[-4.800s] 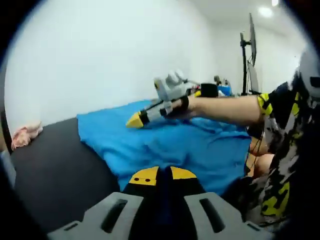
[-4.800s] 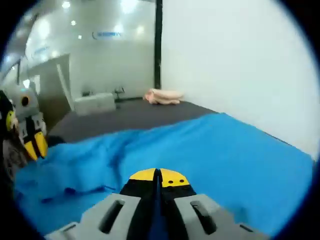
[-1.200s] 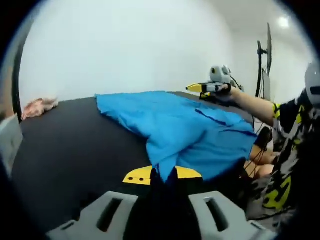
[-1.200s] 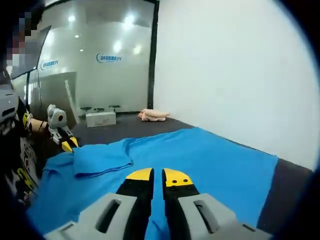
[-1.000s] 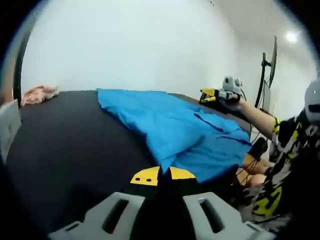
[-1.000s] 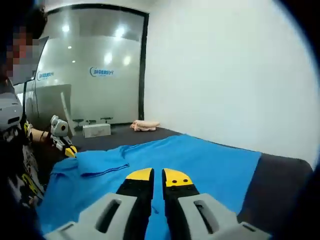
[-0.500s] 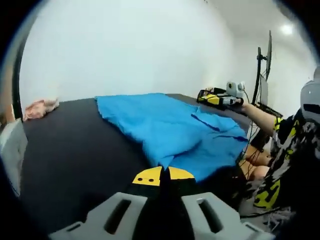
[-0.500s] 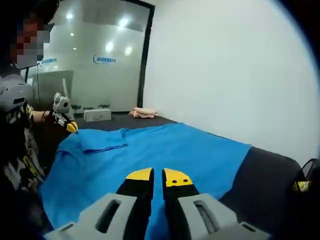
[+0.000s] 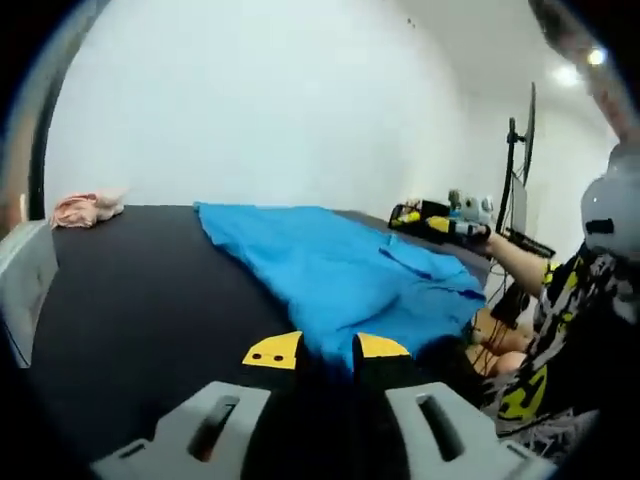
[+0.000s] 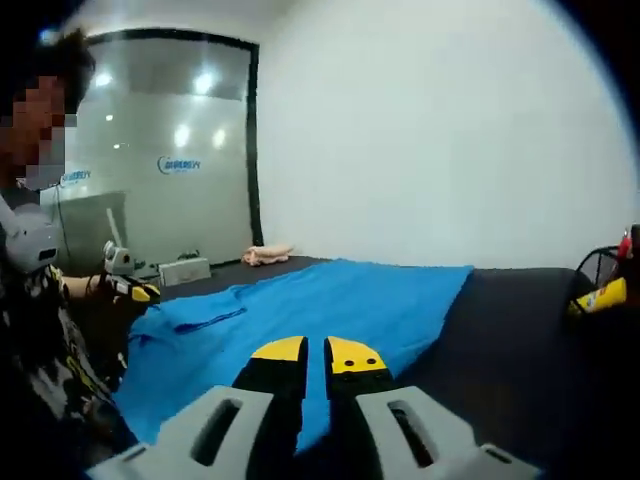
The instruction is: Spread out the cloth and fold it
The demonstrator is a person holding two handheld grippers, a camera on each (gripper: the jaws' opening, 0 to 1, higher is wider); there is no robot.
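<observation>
While its yellow-tipped jaws stand apart with nothing between them, the left gripper sits low over the near corner of the blue cloth, which lies spread across the dark table. At the cloth's far side the right gripper holds its jaws slightly parted, clasping nothing, above the cloth's edge. A narrow strip of the cloth near the person is turned over on itself. Farther off, a pink bundle rests on the table by the white wall.
</observation>
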